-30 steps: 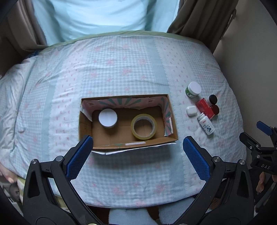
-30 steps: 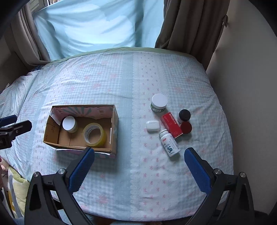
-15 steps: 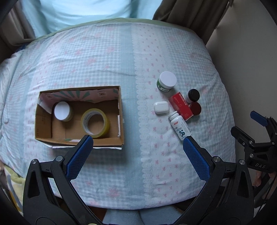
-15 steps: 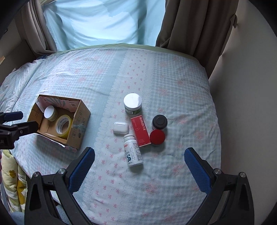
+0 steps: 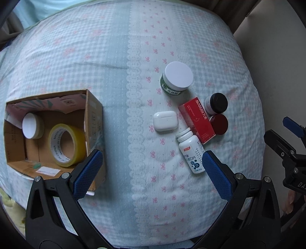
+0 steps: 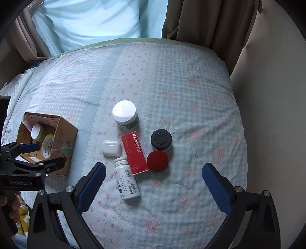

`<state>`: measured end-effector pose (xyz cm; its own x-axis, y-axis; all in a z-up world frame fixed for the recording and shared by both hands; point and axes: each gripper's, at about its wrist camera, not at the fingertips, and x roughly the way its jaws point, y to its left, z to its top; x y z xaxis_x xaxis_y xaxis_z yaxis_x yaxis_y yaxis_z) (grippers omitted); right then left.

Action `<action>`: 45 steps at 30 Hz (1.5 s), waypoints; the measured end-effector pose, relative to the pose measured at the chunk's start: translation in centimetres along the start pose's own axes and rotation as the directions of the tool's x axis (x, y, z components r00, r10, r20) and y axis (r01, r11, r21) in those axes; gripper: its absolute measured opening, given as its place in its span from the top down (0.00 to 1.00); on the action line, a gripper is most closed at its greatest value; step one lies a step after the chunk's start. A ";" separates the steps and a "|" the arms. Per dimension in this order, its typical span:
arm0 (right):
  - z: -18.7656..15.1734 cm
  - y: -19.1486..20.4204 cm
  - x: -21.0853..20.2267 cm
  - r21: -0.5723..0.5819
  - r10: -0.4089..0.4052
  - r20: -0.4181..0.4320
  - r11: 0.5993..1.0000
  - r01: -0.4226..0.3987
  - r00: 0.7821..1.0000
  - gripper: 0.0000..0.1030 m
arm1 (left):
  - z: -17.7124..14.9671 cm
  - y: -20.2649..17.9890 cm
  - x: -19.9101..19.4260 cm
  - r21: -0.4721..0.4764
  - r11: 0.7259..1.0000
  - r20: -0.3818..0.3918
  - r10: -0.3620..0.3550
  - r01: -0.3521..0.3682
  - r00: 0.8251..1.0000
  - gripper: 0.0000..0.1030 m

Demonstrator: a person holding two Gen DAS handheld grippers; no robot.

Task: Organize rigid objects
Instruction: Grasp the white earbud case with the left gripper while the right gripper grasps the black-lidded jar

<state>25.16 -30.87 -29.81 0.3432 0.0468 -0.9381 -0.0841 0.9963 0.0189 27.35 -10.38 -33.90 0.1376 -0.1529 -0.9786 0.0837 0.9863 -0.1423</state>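
A cardboard box (image 5: pixel 93 118) (image 6: pixel 65 134) on the bed holds a white-lidded jar (image 5: pixel 31 125) and a yellow tape roll (image 5: pixel 66 145). To its right lie a green jar with a white lid (image 5: pixel 177 78) (image 6: pixel 125 115), a white earbud case (image 5: pixel 165 121) (image 6: pixel 111 148), a red carton (image 5: pixel 197 119) (image 6: pixel 134 153), a white pill bottle (image 5: pixel 191 152) (image 6: pixel 127 181), a black-lidded jar (image 5: pixel 217 103) (image 6: pixel 161 139) and a red-lidded jar (image 5: pixel 220 124) (image 6: pixel 157 160). My left gripper (image 5: pixel 153 166) is open and empty, between box and bottle. My right gripper (image 6: pixel 154 182) is open and empty, above the bottle's base.
The checked blue bedspread (image 6: pixel 172 86) with pink bows covers the bed. Brown curtains (image 6: pixel 200 21) and a pale blue sheer (image 6: pixel 91 17) hang at the far edge. A beige wall (image 6: pixel 271 76) stands on the right.
Both grippers have moved right and closer to the loose items, which now look larger. The box has shifted left in both views. Both grippers stay open.
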 end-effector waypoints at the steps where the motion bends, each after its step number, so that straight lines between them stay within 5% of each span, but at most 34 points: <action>1: 0.4 -0.3 0.9 0.007 0.001 -0.007 1.000 -0.001 1.000 0.03 | 0.4 -0.2 1.1 -0.005 1.000 -0.009 0.003 -0.003 1.000 0.00; 12: 2.6 -2.9 12.0 0.030 -0.057 -0.165 0.998 0.063 0.985 0.03 | 2.3 -2.2 12.1 -0.095 0.994 -0.069 0.050 -0.056 0.996 0.03; 20: 2.9 -2.9 17.0 0.048 -0.041 -0.254 0.997 0.055 0.966 0.08 | 2.6 -3.0 16.2 -0.100 0.988 -0.074 0.112 -0.119 0.991 0.13; 26: 3.0 -2.9 18.6 0.064 -0.036 -0.283 0.996 0.057 0.959 0.08 | 2.5 -3.3 17.3 -0.100 0.986 -0.068 0.130 -0.136 0.989 0.17; 32: 2.7 -2.4 19.8 0.071 -0.035 -0.312 0.996 0.060 0.949 0.20 | 2.0 -3.5 17.4 -0.103 0.985 -0.060 0.132 -0.138 0.989 0.19; 36: 2.9 -2.1 20.1 0.082 -0.013 -0.323 0.996 0.042 0.946 0.36 | 2.1 -4.2 16.9 -0.082 0.988 -0.049 0.128 -0.131 0.991 0.44; 38: 3.4 -1.3 20.2 0.076 -0.016 -0.332 0.996 0.044 0.943 0.48 | 2.2 -4.3 16.7 -0.078 0.990 -0.051 0.118 -0.122 0.992 0.44; 45: 3.5 0.1 20.5 0.044 -0.042 -0.327 0.997 0.060 0.944 0.48 | 2.3 -3.9 16.3 -0.089 0.992 -0.049 0.089 -0.093 0.995 0.44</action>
<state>35.48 -29.57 -47.81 0.0216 -0.0212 -0.9995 -0.0221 0.9995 -0.0217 31.51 -16.86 -48.95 0.0960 -0.0610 -0.9935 -0.0175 0.9979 -0.0630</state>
